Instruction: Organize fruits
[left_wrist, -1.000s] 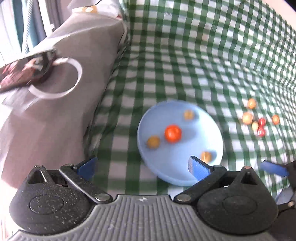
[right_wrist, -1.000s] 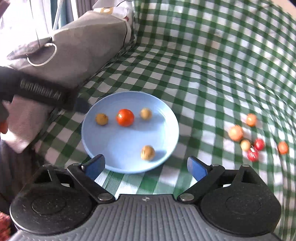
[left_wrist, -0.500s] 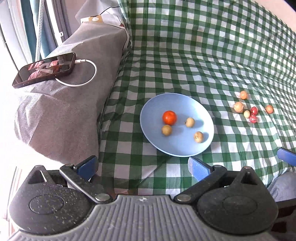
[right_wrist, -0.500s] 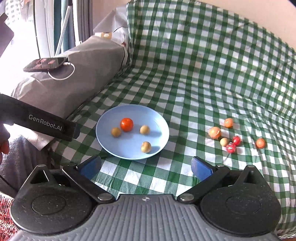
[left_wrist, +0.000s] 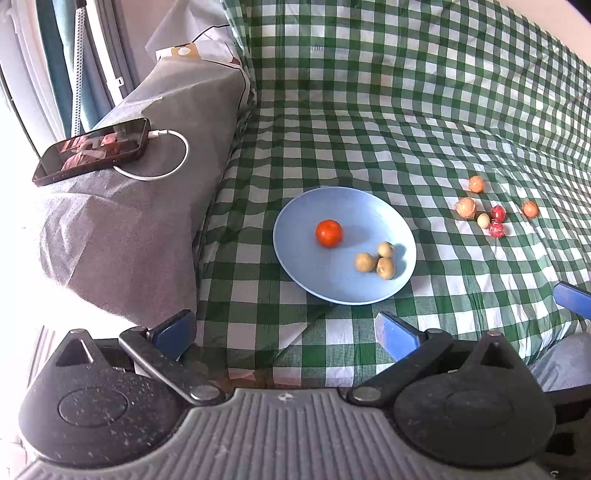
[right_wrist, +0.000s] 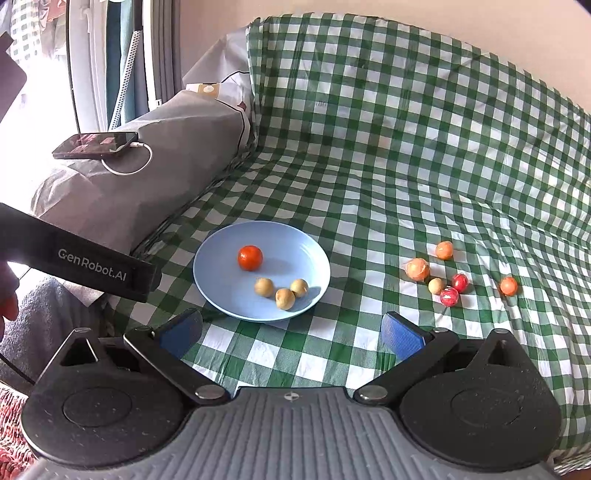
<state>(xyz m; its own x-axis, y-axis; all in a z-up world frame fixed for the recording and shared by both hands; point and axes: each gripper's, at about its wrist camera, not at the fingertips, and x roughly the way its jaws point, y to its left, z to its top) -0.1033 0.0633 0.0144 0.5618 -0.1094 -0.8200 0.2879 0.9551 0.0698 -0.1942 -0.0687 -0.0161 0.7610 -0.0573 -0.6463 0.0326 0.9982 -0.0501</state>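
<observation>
Four fruits plated, six loose

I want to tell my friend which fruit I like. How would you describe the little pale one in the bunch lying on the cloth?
Find the blue plate on the checked cloth. To its right six small fruits lie loose. The pale fruit sits mid-bunch, cream where its neighbours are orange or red, and smaller than them.

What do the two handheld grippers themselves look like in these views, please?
Both match: the left gripper and the right gripper each have blue finger pads on black linkage arms, two round black housings and a ribbed grey body. Seen from the right wrist, the left one's black side reads GenRobot.AI in white.
</observation>
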